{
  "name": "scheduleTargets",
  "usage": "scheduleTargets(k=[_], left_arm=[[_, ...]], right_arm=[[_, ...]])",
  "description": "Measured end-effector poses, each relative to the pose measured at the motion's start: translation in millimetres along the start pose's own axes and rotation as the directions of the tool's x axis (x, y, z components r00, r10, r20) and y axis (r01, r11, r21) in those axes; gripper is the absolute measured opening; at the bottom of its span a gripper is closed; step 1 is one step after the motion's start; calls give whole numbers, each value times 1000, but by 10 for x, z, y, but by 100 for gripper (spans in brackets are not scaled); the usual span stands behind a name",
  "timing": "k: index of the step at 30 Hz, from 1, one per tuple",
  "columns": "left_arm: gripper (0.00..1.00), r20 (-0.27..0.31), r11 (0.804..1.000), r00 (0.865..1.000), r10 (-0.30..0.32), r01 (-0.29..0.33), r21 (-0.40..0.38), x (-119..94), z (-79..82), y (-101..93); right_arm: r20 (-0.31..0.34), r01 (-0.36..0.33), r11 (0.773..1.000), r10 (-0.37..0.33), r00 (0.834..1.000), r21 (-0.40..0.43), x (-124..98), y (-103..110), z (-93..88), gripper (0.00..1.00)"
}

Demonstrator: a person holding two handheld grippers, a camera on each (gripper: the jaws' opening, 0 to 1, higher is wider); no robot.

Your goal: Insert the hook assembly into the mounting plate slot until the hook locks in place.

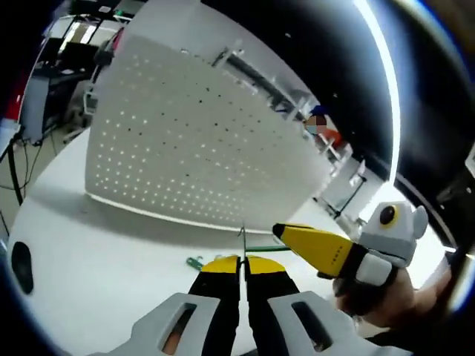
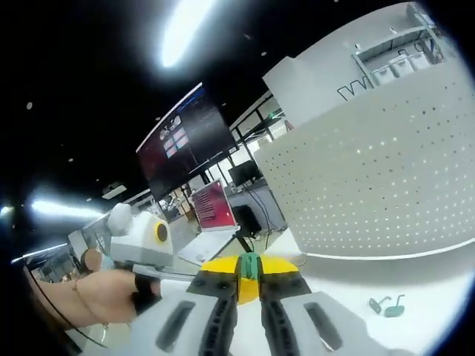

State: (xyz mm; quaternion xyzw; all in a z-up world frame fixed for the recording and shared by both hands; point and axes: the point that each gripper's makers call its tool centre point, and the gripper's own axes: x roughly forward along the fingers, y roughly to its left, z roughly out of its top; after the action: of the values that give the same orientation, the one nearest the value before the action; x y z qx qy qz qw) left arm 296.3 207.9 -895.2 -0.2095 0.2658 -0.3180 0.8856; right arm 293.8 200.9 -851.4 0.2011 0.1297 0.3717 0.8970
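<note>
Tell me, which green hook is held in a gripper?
The green hook pinched in the right gripper; the other green hook lies loose on the white table.

no text, label or number is readable; the monitor [image 2: 187, 138] is too blurred.

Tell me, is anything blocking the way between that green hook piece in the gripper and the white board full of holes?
Nothing visible does. In the right gripper view the green hook piece sits clamped in the right gripper, and only bare white table lies between it and the pegboard. Small green clips lie off to one side.
</note>
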Motion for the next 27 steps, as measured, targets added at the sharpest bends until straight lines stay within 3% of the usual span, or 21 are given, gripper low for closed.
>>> scheduleTargets(k=[9, 13, 15, 19, 27], left_arm=[[1, 55, 994, 997, 53, -58, 90, -77, 202, 40], [1, 60, 972, 994, 95, -106, 212, -104, 296, 78], [1, 64, 966, 994, 92, -105, 234, -99, 311, 41], [1, 81, 931, 992, 101, -123, 343, -86, 347, -8], [1, 99, 927, 992, 76, -107, 360, -72, 369, -80]], right_arm=[[-13, -45, 998, 46, 999, 49, -115, 48, 138, 15], [-4, -47, 998, 47, 999, 48, -140, 38, 219, 17], [-8, -46, 998, 46, 999, 38, -139, 33, 228, 17], [-17, -58, 997, 59, 998, 46, -117, 62, 226, 16], [-34, -83, 995, 86, 996, 59, -3, 131, 155, 13]])
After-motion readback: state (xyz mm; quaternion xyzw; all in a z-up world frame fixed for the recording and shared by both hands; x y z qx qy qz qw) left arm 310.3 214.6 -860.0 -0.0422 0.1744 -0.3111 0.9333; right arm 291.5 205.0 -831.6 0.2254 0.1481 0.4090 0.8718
